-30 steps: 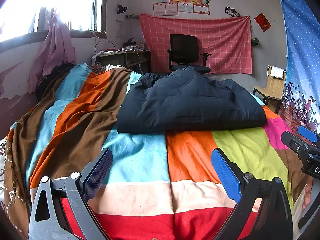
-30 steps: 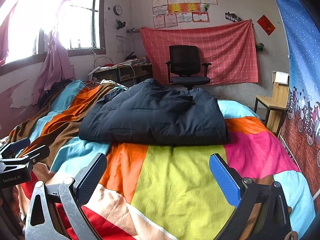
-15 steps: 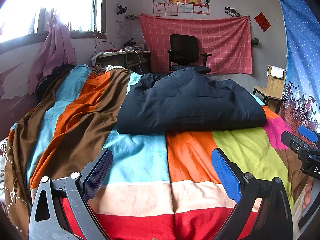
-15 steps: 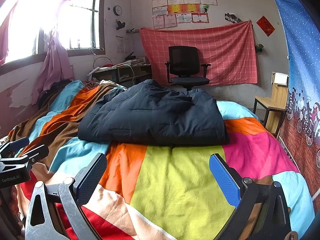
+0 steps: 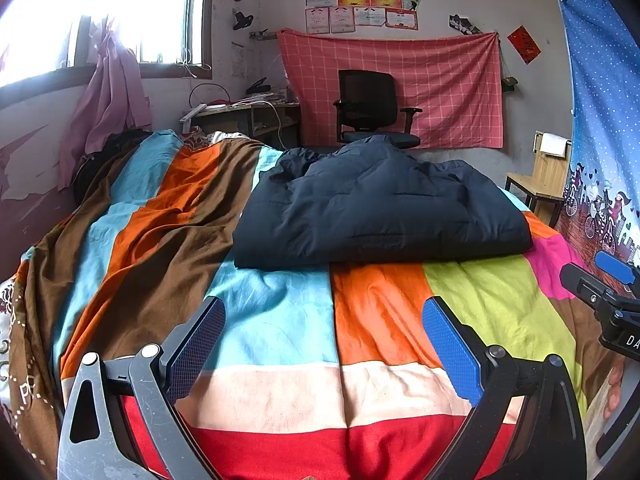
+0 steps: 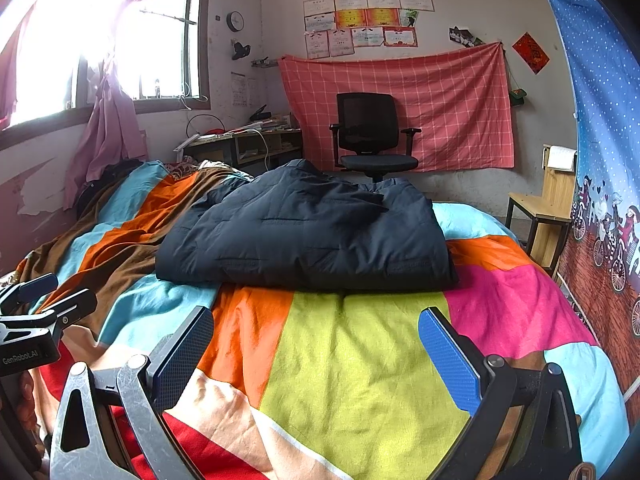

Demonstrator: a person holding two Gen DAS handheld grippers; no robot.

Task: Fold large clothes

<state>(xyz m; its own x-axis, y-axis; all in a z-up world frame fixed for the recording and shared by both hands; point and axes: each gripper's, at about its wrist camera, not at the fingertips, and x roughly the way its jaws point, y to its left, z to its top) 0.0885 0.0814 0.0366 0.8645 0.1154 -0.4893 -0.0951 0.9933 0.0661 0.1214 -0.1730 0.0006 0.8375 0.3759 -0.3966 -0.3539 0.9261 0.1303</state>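
Note:
A dark navy padded jacket lies folded into a thick rectangle in the middle of the bed; it also shows in the right wrist view. My left gripper is open and empty, held above the striped bedspread in front of the jacket. My right gripper is open and empty, also short of the jacket's near edge. Each gripper shows at the edge of the other's view: the right one and the left one.
The bed is covered by a multicoloured patchwork bedspread. A black office chair and a cluttered desk stand behind the bed. A wooden chair is at the right, near a blue curtain.

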